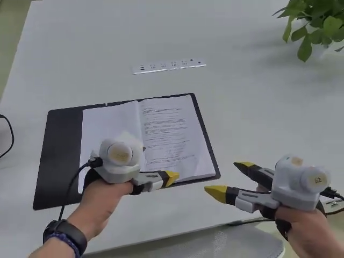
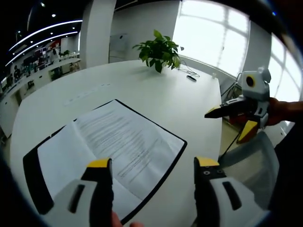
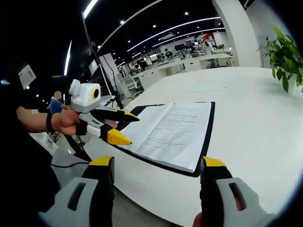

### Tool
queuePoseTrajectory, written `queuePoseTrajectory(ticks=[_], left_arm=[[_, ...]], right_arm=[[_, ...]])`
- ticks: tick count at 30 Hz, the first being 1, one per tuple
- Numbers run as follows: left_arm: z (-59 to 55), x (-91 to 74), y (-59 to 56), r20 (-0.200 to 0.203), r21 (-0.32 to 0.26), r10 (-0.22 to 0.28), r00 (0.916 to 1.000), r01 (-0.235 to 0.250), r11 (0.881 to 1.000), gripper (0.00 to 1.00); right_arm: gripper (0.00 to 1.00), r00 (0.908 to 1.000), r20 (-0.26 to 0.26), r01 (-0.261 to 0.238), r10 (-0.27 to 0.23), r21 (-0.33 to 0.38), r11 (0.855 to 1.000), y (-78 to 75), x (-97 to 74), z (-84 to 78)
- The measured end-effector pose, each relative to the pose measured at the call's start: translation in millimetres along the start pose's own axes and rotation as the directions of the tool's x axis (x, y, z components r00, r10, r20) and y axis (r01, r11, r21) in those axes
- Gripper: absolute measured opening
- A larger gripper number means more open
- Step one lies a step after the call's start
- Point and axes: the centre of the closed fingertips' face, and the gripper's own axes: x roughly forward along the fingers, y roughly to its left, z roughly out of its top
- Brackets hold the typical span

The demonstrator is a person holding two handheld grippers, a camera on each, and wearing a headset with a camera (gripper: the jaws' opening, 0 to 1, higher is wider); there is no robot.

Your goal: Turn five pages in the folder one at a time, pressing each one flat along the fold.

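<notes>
Left gripper (image 1: 164,180) hovers in the head view over the near edge of the folder (image 1: 59,161). The right gripper (image 1: 230,178) hangs just off the folder's right corner. Both tongs are spread wide and grasp nothing. The black folder lies open and flat on the white table (image 1: 242,107), with printed pages (image 1: 172,134) inside. In the left gripper view, a potted plant (image 2: 158,49) stands at the table's far end before bright windows (image 2: 213,28). In the right gripper view, office desks (image 3: 189,59) sit beyond the table under ceiling light strips (image 3: 156,35).

"62" on round disc (image 1: 316,179) of right gripper (image 1: 227,177); page (image 1: 171,137) print unreadable
</notes>
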Motion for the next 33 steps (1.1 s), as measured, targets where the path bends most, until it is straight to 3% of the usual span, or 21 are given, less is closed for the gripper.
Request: queuePoseTrajectory(ticks=[6, 12, 18, 24, 28, 33], left_arm=[[7.4, 21.6, -11.3, -0.005, 0.02, -0.04, 0.9992, 0.04, 0.999, 0.69], [9.9, 56.9, -23.1, -0.041, 0.046, -0.074, 0.9964, 0.076, 0.996, 0.69], [2.7, 83.6, -35.3, -0.081, 0.051, -0.1, 0.9918, 0.104, 0.993, 0.68], [-5.3, 108.4, -37.7, -0.122, 0.083, -0.071, 0.99, 0.081, 0.993, 0.69], [-3.9, 119.2, -36.1, -0.114, 0.08, -0.048, 0.9923, 0.058, 0.995, 0.69], [-10.6, 128.4, -29.5, -0.129, 0.082, -0.009, 0.9916, 0.02, 0.996, 0.71]], right_arm=[[0.73, 0.9999, -0.012, -0.002, 0.002, 0.01, 1.0, -3.4, 2.3, -3.2], [0.72, 0.9999, -0.014, -0.008, 0.008, 0.026, 1.0, -5.4, 3.4, -2.6], [0.71, 0.9993, -0.035, -0.01, 0.011, 0.028, 1.0, -9.2, 2.5, -6.2], [0.71, 0.9991, -0.041, -0.011, 0.013, 0.046, 0.999, -13.0, 2.1, -12.3], [0.7, 0.9983, -0.055, -0.016, 0.018, 0.052, 0.999, -13.3, 1.9, -17.6], [0.7, 0.9982, -0.059, -0.008, 0.012, 0.067, 0.998, -17.1, 1.2, -20.0]])
